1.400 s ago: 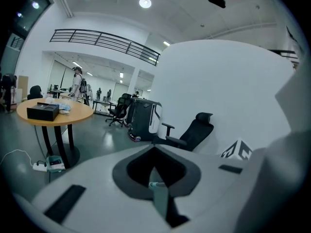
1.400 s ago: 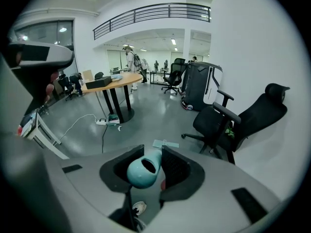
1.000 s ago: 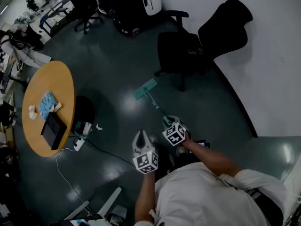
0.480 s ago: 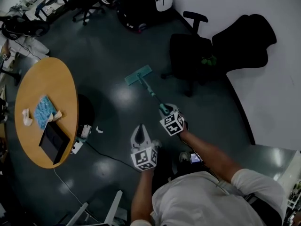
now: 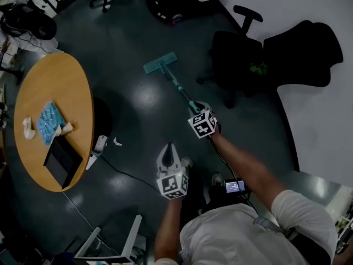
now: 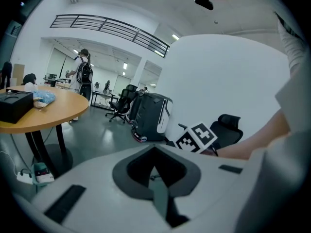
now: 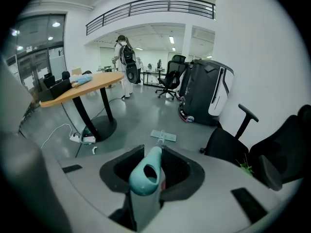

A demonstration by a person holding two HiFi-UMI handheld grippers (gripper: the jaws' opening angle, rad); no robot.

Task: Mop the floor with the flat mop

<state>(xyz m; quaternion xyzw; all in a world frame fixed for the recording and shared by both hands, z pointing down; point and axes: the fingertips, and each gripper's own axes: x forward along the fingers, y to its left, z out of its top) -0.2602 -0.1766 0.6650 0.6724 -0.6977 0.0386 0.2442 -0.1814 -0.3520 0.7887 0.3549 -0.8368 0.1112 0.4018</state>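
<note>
The flat mop (image 5: 160, 64) rests its teal pad on the dark floor (image 5: 127, 32), far of centre and left of a black office chair (image 5: 234, 48), its handle slanting near to the right gripper (image 5: 194, 108), whose jaws clamp the handle's teal end. The left gripper (image 5: 168, 148) hangs nearer, jaws pressed together on nothing, right of a round wooden table (image 5: 66, 81).

Teal flat mop (image 5: 160, 66) slants over the dark floor (image 5: 132, 43), pad down.
</note>
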